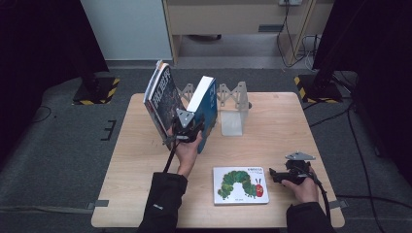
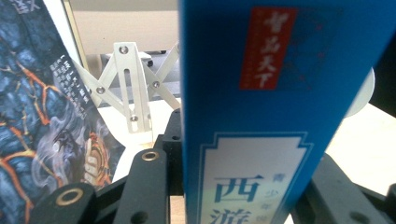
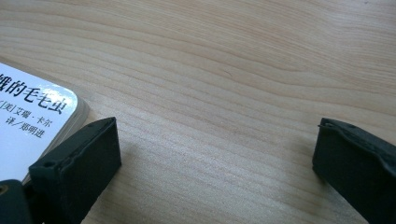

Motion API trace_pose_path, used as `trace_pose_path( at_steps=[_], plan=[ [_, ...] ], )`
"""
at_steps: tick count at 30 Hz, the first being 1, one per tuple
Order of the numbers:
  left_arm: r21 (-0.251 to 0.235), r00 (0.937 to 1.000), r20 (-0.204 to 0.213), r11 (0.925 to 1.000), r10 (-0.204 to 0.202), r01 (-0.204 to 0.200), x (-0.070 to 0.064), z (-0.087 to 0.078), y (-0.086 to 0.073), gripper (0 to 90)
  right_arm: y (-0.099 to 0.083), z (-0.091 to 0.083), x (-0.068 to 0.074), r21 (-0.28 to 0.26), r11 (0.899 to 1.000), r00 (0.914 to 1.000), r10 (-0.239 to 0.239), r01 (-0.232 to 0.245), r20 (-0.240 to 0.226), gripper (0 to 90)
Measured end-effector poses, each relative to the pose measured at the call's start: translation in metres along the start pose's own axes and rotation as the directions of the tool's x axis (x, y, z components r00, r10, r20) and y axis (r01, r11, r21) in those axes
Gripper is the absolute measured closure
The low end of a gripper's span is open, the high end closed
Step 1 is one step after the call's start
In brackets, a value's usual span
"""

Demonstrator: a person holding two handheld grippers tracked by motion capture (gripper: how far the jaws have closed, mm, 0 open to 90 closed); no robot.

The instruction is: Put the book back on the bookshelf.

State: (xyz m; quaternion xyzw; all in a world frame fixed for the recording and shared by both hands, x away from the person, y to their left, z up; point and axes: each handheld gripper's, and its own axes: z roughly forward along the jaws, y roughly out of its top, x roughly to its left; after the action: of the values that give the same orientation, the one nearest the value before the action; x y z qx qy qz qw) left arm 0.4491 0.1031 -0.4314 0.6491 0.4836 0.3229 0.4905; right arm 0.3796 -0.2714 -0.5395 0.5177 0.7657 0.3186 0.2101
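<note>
A pale wooden bench [image 1: 145, 160] stood on grey carpet, with dark stands at both far corners and a light wall behind. Near the middle of its far half the left tool [image 1: 187, 130] held a blue book [image 1: 206, 109] upright, spine toward the camera; in the left gripper view the jaws sat on either side of that blue spine [image 2: 252, 112], closed against it. Just to the left a dark-covered book [image 1: 163, 99] leaned away, tilted, its cover of cracked blue and orange showing close by [image 2: 32, 130]. Behind the two books a white folding rack [image 1: 232, 97] with crossed arms stood on the bench, its scissor joints seen past the spine [image 2: 128, 88]. At the near right the right tool [image 1: 282, 175] lay low over the wood, its jaws spread wide with nothing between them. A white picture book with a green caterpillar [image 1: 240, 185] lay flat just left of it, one rounded corner [image 3: 32, 121] beside the left-hand jaw.
</note>
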Motion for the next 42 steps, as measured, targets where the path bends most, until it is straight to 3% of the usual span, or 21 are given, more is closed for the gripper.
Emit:
trace_pose_path(
  at_steps=[12,18,21,26,42],
  plan=[
    [-0.006,0.9999,0.012,1.0,-0.007,0.007,-0.005,0.018,0.005,60.2,0.0,0.0,0.0,0.0,1.0,1.0,-0.003,0.003,0.0,1.1],
    [-0.016,0.996,0.085,0.9995,-0.026,0.027,0.002,0.01,-0.002,56.3,0.0,0.0,0.0,0.0,1.0,1.0,-0.003,0.003,-0.001,1.1],
    [-0.012,0.9946,0.103,0.9999,-0.011,0.012,0.005,0.004,-0.006,55.6,0.0,0.0,0.0,0.0,1.0,1.0,-0.001,0.001,0.0,1.3],
    [-0.013,0.9893,0.142,0.9994,-0.031,0.033,0.009,0.0,-0.01,55.0,0.0,0.0,0.0,-0.001,1.0,1.0,-0.004,0.004,0.002,1.5],
    [0.026,0.9956,0.091,0.9994,-0.023,0.021,-0.002,0.018,0.001,57.5,0.0,0.0,0.0,-0.001,1.0,1.0,-0.003,0.003,0.002,1.5]
  ],
)
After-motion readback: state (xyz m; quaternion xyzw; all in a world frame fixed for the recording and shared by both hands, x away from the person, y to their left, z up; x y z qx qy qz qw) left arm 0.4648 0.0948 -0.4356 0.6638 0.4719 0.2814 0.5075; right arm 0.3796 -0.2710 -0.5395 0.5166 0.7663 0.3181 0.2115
